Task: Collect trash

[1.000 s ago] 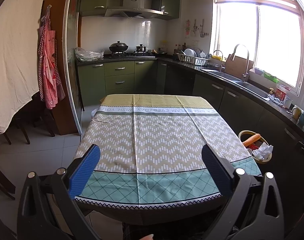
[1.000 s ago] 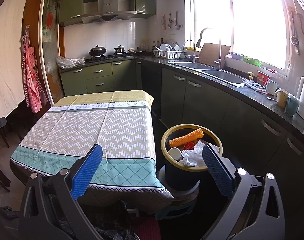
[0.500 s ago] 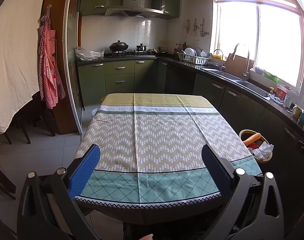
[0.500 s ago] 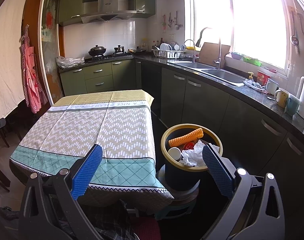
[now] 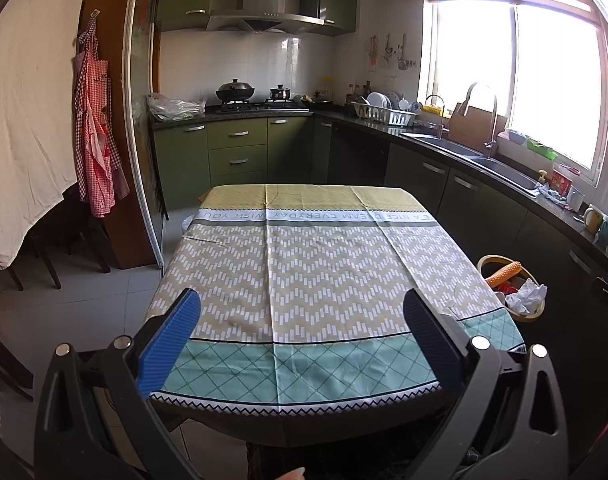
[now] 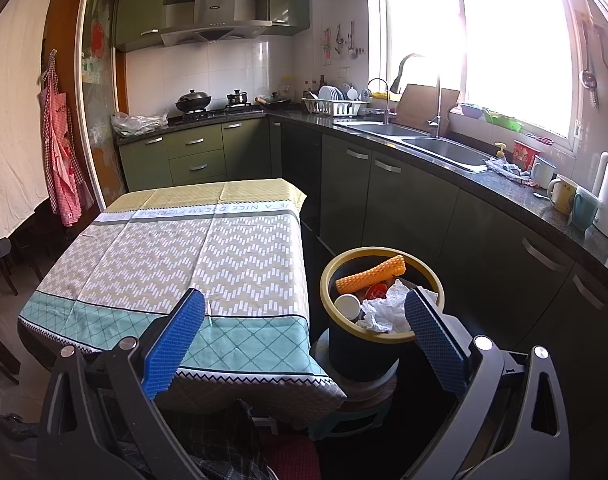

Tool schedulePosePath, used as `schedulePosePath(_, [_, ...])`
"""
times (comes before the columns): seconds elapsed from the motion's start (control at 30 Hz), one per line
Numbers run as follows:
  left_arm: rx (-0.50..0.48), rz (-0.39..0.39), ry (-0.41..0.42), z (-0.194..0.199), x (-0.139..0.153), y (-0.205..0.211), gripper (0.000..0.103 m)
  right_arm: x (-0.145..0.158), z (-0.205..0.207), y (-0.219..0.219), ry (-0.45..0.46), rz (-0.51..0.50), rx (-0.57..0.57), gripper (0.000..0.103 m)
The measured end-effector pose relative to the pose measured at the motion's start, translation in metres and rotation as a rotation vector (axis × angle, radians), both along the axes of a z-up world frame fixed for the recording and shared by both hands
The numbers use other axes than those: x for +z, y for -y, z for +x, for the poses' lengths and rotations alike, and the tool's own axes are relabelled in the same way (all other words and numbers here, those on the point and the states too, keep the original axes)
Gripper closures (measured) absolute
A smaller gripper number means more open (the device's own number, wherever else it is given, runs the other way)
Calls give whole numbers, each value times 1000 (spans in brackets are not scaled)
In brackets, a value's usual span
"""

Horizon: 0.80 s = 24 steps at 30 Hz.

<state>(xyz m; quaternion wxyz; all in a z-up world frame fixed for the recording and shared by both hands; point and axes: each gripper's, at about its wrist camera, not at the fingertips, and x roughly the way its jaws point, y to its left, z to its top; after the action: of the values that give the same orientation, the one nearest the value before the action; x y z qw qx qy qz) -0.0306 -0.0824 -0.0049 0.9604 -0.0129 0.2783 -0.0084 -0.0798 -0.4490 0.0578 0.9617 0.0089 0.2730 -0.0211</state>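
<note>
Beside the table (image 6: 164,264), round bin (image 6: 383,338) holds crumpled paper (image 6: 383,308).

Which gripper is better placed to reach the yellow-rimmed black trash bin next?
Right. The right gripper looks straight down on the yellow-rimmed black trash bin, which sits just ahead. The left gripper faces the patterned tablecloth, with the bin at its far right. Both are open.

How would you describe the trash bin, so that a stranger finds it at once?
Start at the table with the patterned tablecloth. Between its near right corner and the dark cabinets under the sink stands the trash bin. It is the only black round container with a yellow rim, holding an orange ridged roll and crumpled white paper.
</note>
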Motion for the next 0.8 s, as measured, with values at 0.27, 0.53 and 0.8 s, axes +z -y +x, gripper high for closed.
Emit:
schedulePosePath(0.27, [-3,1,-3,-1,0,1,6,0,0,0,1,-3,0,4])
schedulePosePath(0.53, [-11,2,-10,1,-2,0,6,-1,1,0,-3,-4,3,4])
schedulePosePath(0.8, [-16,4,-12,2,-2,1,6,-1,2,0,-4,-6,2,4])
